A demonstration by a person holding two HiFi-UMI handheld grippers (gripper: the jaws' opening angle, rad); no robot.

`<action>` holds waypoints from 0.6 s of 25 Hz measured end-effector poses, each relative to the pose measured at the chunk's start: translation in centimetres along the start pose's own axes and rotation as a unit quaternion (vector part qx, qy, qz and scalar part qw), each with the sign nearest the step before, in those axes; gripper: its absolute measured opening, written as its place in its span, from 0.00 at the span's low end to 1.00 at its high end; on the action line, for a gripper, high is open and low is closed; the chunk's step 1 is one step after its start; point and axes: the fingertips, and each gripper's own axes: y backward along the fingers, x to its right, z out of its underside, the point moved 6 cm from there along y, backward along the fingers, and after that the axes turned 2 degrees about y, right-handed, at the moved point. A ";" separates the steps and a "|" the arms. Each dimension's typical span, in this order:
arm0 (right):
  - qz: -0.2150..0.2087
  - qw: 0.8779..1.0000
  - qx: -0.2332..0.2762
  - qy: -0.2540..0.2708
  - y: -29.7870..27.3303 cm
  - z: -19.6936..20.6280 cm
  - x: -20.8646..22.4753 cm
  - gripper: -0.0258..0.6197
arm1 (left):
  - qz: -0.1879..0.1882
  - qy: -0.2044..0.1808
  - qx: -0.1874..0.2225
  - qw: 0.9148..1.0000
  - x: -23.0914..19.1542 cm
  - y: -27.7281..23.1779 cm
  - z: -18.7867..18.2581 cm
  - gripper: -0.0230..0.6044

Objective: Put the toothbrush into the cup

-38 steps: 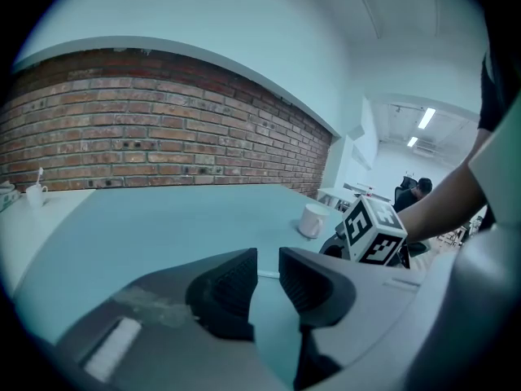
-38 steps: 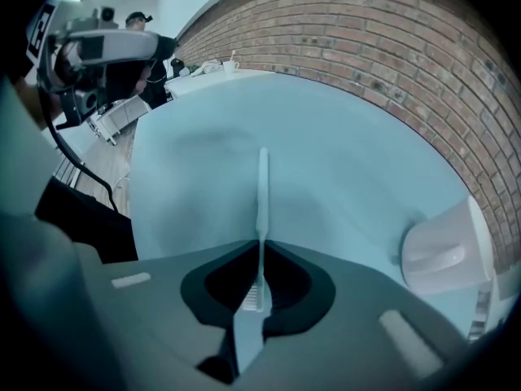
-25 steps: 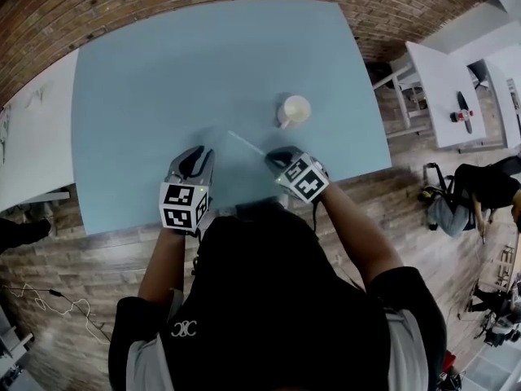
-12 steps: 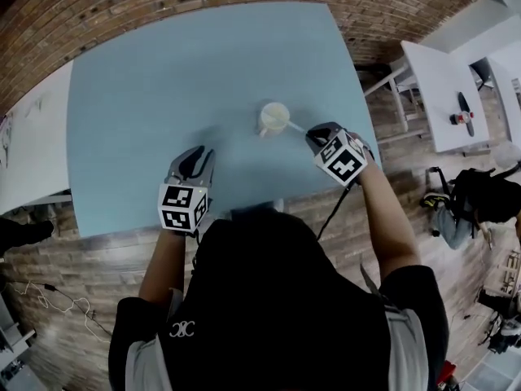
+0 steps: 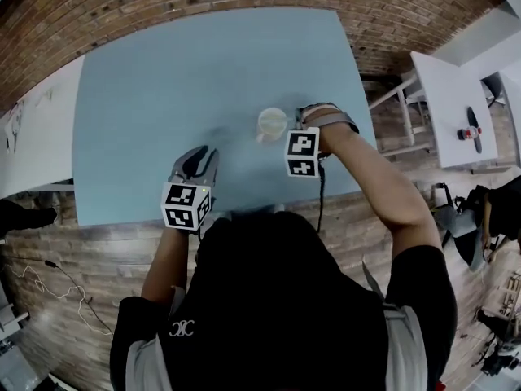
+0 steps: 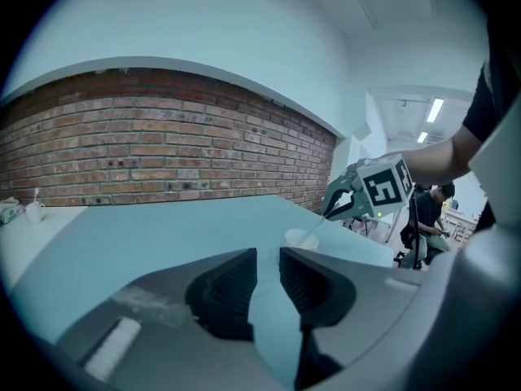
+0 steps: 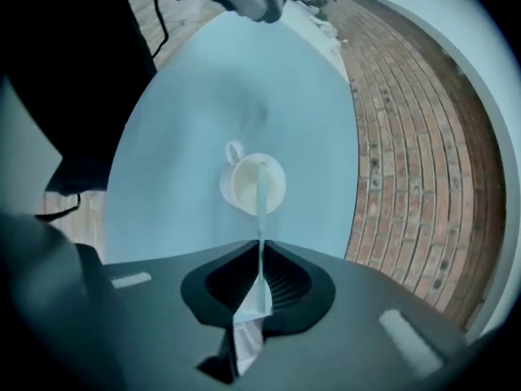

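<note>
Brick wall (image 6: 163, 145) backs a pale blue table (image 5: 163, 80) that fills most of the head view, with wood flooring (image 5: 73, 267) along its near edge and white tables (image 5: 444, 88) off to the right. A person in a dark top (image 5: 277, 316) leans over the near edge of the blue table, a gripper in each hand.

The left gripper (image 6: 267, 259) hangs low above the bare tabletop close to the person. Its dark jaws stand a narrow gap apart with nothing between them but the blue surface. Its marker cube (image 5: 186, 206) faces up at the head camera.

The right gripper (image 7: 260, 251) sits just beside the cup (image 5: 272, 123), tilted steeply downward, and its marker cube (image 5: 302, 153) faces up at the head camera. Its jaws are clamped on the toothbrush (image 7: 261, 206), gripping it near the broad end, which pokes out behind the pads.

The cream cup stands upright on the table near the right part of the near edge, mouth open upward, handle (image 7: 234, 150) on its side. The pale, slim toothbrush runs from the right gripper's jaws out toward the cup, and in the right gripper view its far end lies over the cup's open mouth. From the left gripper view it slants down from the jaws to the cup's rim; how far it reaches inside cannot be told.
</note>
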 end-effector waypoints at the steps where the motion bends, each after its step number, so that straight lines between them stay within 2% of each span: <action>1: 0.005 1.000 -0.005 0.026 -0.4 -0.4 0.0 0.08 | -0.003 0.002 0.000 1.000 0.2 0.1 0.0 0.19; 3: 0.006 0.998 -0.012 0.067 -1.3 -0.9 -0.4 0.08 | -0.008 0.006 0.002 1.000 0.6 0.1 0.0 0.19; 10: 0.012 0.992 -0.018 0.125 -3.3 -1.9 -0.7 0.08 | -0.021 0.012 0.003 1.000 1.2 0.7 0.3 0.19; 13: 0.010 0.992 0.002 0.123 -3.4 -2.3 -0.7 0.09 | -0.026 0.016 0.001 1.000 1.2 1.0 0.7 0.19; 15: -0.003 0.994 0.016 0.105 -3.1 -2.3 -0.5 0.16 | -0.026 0.016 -0.001 1.000 1.1 1.1 0.8 0.19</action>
